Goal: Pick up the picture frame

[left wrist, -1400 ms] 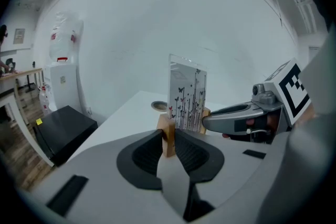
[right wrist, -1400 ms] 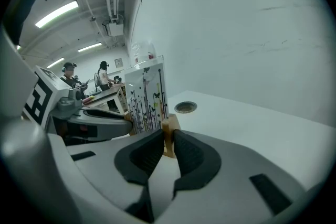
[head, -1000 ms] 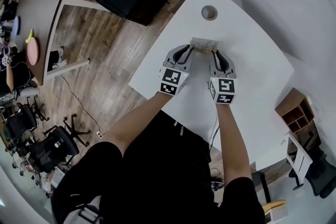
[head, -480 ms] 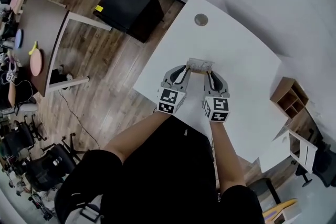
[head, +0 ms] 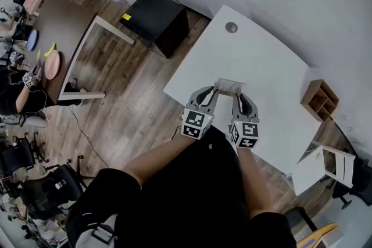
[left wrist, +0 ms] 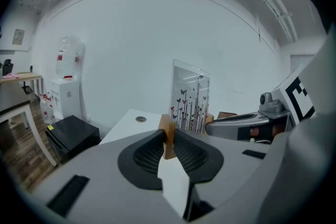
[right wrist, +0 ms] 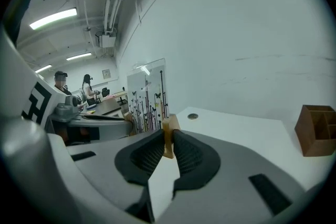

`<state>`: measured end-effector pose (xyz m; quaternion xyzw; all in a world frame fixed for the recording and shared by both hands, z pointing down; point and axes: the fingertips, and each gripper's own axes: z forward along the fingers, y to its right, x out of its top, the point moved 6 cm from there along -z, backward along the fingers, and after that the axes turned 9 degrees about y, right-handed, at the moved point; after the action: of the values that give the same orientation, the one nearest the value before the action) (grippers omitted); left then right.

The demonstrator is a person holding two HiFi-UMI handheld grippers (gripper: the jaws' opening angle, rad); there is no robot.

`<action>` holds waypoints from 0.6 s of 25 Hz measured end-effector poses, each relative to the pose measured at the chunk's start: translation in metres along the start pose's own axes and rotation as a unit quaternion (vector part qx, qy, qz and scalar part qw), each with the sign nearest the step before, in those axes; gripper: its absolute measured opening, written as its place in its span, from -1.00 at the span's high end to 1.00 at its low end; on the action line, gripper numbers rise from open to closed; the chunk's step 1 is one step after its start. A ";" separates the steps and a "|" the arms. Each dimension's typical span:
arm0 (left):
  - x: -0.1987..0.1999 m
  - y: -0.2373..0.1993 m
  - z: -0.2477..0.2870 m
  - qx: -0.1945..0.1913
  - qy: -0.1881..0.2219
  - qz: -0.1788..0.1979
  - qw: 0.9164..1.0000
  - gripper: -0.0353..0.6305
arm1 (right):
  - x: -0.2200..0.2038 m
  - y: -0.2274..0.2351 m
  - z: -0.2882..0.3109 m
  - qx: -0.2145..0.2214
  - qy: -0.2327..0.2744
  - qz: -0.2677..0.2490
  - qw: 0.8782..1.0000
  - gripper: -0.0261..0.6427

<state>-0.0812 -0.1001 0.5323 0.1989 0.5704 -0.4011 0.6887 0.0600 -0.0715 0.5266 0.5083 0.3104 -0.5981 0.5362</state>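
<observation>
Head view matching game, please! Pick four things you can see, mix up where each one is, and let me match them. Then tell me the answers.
Things:
1. picture frame
2. black box
3. wooden organiser
4. round grey cap

Places:
A. on the wooden floor
B. set in the white tabletop
C. clamped by the left gripper and right gripper
D. by the table's right corner

Pairs: 1-C, 2-A, 3-D, 4-B.

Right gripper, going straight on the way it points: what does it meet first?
Its jaws are clamped on the frame's wooden foot. Beyond that, the right gripper probably meets the white table near its round hole; depth is unclear.
</observation>
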 end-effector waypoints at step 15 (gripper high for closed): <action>-0.025 0.085 -0.084 -0.066 -0.001 -0.015 0.998 0.69 | -0.023 -0.029 -0.135 -0.069 -0.009 0.005 0.998 0.71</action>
<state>-0.0685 0.0201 0.5175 0.1442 0.5978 -0.3731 0.6947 0.0671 0.0669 0.5035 0.4660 0.3437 -0.5774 0.5757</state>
